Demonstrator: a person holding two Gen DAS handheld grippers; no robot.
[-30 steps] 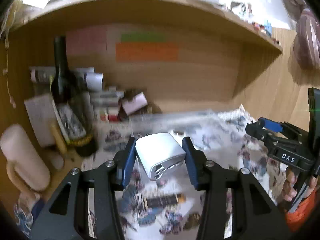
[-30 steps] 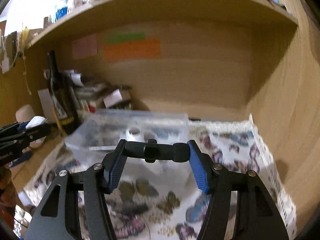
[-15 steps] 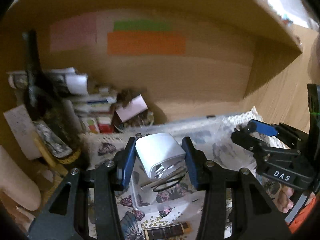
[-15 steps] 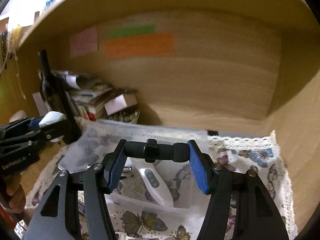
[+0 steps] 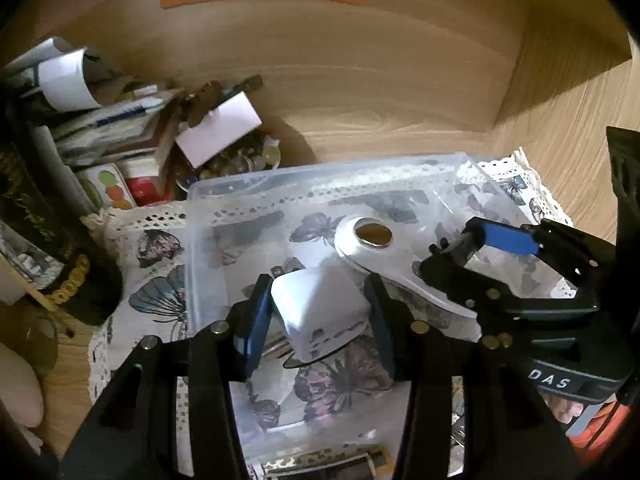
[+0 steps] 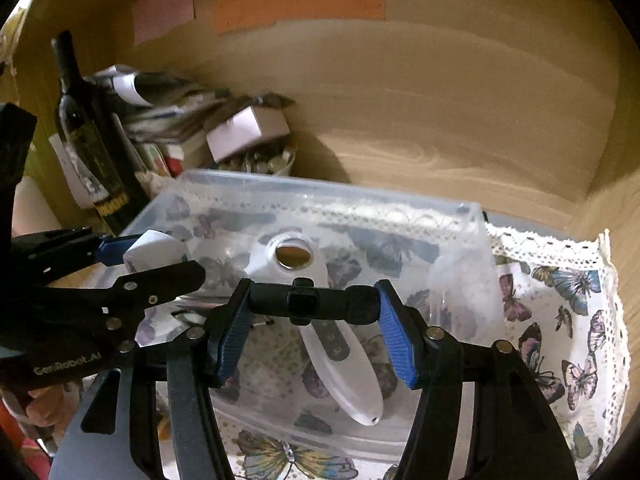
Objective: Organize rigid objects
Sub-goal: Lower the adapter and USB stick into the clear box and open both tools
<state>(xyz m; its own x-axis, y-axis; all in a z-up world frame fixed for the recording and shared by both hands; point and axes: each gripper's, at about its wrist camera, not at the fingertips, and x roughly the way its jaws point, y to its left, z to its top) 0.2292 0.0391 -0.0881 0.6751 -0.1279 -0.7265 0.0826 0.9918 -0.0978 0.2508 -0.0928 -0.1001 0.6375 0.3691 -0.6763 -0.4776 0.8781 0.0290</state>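
My left gripper is shut on a white plug adapter and holds it over the clear plastic bin. My right gripper is shut on a black cylindrical object, also over the bin. A white handheld thermometer lies inside the bin; it also shows in the left wrist view. The right gripper shows at the right of the left wrist view, and the left gripper with the adapter shows at the left of the right wrist view.
The bin sits on a butterfly-print cloth in a wooden alcove. A dark wine bottle, stacked papers and a small box stand at the back left. A dark stick-like item lies near the bin's front edge.
Both grippers moved forward and tilted down over the bin, each still holding its object. The thermometer in the bin is now in full view.
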